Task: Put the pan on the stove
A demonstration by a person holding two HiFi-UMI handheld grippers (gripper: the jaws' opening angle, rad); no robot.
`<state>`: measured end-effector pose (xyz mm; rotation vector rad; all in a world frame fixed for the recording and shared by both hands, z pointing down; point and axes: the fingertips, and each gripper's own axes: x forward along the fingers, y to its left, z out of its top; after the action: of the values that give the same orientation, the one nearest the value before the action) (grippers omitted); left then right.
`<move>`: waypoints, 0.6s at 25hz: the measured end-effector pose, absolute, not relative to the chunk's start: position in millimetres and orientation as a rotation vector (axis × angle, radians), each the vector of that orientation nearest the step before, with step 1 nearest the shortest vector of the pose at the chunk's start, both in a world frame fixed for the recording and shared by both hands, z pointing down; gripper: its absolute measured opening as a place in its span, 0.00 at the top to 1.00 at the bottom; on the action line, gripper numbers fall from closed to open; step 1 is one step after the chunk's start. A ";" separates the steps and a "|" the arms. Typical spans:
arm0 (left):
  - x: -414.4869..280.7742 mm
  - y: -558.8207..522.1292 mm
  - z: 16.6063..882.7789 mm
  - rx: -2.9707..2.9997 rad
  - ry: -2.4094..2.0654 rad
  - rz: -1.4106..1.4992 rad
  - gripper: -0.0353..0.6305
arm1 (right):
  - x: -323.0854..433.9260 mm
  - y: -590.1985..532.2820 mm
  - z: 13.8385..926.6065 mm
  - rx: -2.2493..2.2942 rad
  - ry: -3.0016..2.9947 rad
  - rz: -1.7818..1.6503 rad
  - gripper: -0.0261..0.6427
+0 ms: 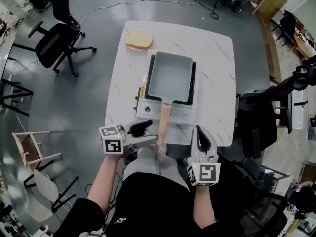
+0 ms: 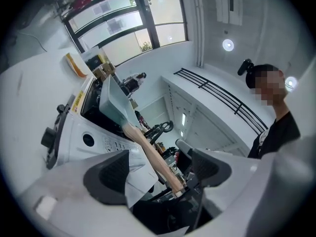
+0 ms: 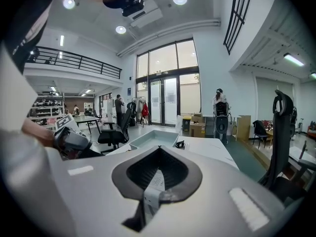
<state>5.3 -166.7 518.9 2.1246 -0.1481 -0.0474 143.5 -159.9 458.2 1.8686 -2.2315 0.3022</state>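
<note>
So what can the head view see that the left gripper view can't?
Only the head view shows the right tongs, shut, and the black office chair on the floor. Only the left gripper view shows the ceiling lights, the big windows and the balcony railing. Both show the pan sitting on the stove, its wooden handle, and the open left tongs close to that handle.

White table [image 1: 212, 83]: stove [image 1: 148, 110], bread slice [image 1: 139, 39]
</note>
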 end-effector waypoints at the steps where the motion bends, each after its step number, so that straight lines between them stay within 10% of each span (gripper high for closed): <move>1: 1.9 -167.2 517.3 2.138 -0.166 -0.055 0.35 | 142.1 -159.3 457.3 1.863 -2.238 0.297 0.97; 8: -15.8 -166.0 491.2 2.226 -0.279 -0.131 0.36 | 132.6 -150.2 445.8 1.828 -2.286 0.234 0.97; 15: -35.9 -166.9 463.8 2.257 -0.458 -0.254 0.61 | 127.4 -139.1 431.2 1.805 -2.340 0.169 0.97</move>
<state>-35.9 -166.9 463.8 2.2566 -0.4580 -0.2545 127.4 -139.1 431.2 1.8051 -2.3403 0.1692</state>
